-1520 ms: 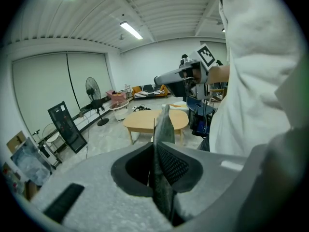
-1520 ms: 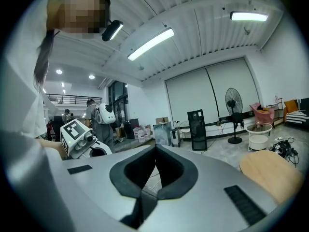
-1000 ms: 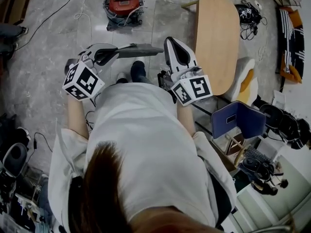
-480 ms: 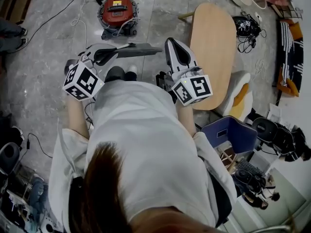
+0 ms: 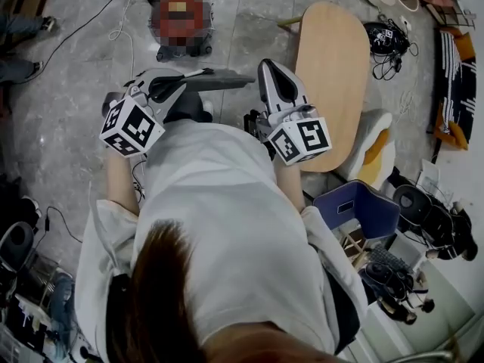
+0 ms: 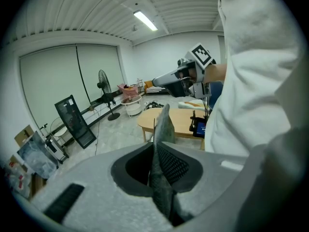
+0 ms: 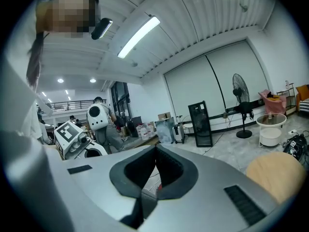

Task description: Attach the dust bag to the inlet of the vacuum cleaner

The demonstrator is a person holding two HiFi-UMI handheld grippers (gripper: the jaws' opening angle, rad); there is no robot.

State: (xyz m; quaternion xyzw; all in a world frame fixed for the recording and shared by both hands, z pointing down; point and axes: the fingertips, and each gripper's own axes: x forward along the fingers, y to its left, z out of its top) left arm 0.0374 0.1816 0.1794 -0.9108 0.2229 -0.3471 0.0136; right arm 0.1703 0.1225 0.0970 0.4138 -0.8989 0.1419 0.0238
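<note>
In the head view the grey dust bag [image 5: 221, 78] sticks out flat to the right of my left gripper [image 5: 184, 82], which is shut on its edge. The left gripper view shows the bag's grey fabric [image 6: 162, 127] pinched upright between the closed jaws of my left gripper [image 6: 155, 148]. My right gripper [image 5: 265, 62] is shut with nothing in it, just right of the bag's free end. Its own view shows the right gripper [image 7: 155, 150] with jaws closed together. The red vacuum cleaner [image 5: 180, 23] sits on the floor ahead of both grippers, apart from them.
A long wooden table [image 5: 333, 66] stands to the right of my right gripper. Cables [image 5: 121, 21] trail over the stone floor near the vacuum cleaner. A blue chair [image 5: 355, 203] and boxes of gear crowd the lower right. A fan [image 6: 103, 81] and a black rack [image 6: 73, 120] stand by the far wall.
The person has walked on, so the floor, the table and the vacuum cleaner have shifted in the head view. Both grippers keep their pose, and the bag stays in the left one.
</note>
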